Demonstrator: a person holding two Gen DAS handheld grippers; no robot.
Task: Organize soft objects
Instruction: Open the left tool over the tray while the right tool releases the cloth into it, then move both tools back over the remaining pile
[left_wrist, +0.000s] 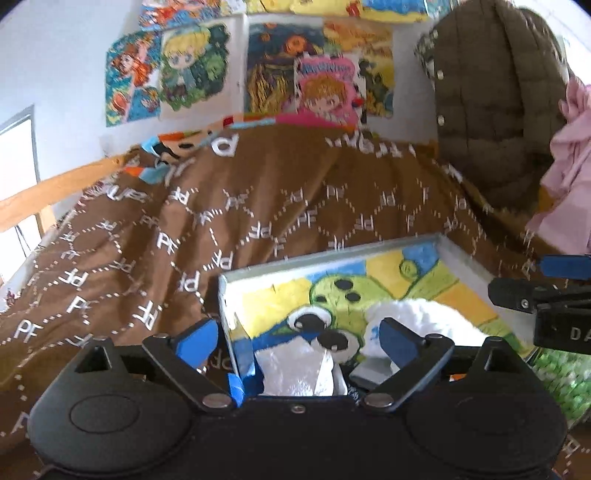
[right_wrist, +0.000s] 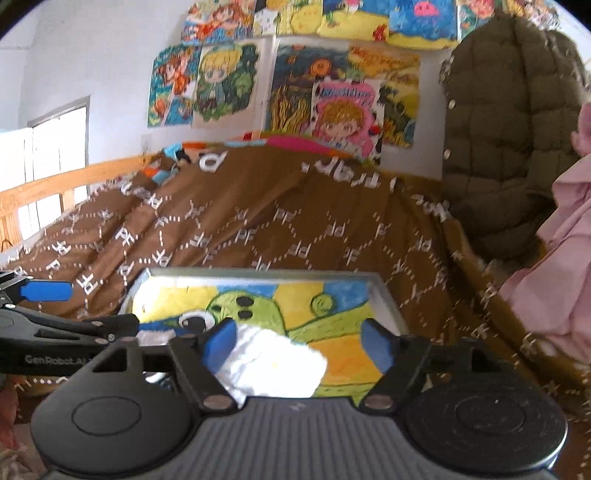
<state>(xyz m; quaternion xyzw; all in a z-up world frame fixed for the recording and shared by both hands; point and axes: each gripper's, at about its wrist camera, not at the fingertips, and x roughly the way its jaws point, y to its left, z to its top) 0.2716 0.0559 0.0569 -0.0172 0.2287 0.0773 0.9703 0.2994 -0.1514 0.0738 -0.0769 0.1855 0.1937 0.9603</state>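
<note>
A shallow white box (left_wrist: 332, 258) with a green cartoon picture on its floor lies on the bed. It also shows in the right wrist view (right_wrist: 384, 295). White fluffy soft items (left_wrist: 417, 314) and a white cloth (left_wrist: 295, 365) lie in it. My left gripper (left_wrist: 295, 339) is open above the box's near left corner, holding nothing. My right gripper (right_wrist: 299, 343) is open over a white soft item (right_wrist: 273, 365) in the box, fingers apart from it. The right gripper shows at the left wrist view's right edge (left_wrist: 546, 291).
A brown patterned blanket (left_wrist: 258, 192) covers the bed. A wooden rail (right_wrist: 55, 184) runs along its left. An olive puffer jacket (right_wrist: 509, 147) and pink cloth (right_wrist: 569, 258) hang at right. Drawings (right_wrist: 295, 85) cover the back wall. A green item (left_wrist: 561, 373) lies at right.
</note>
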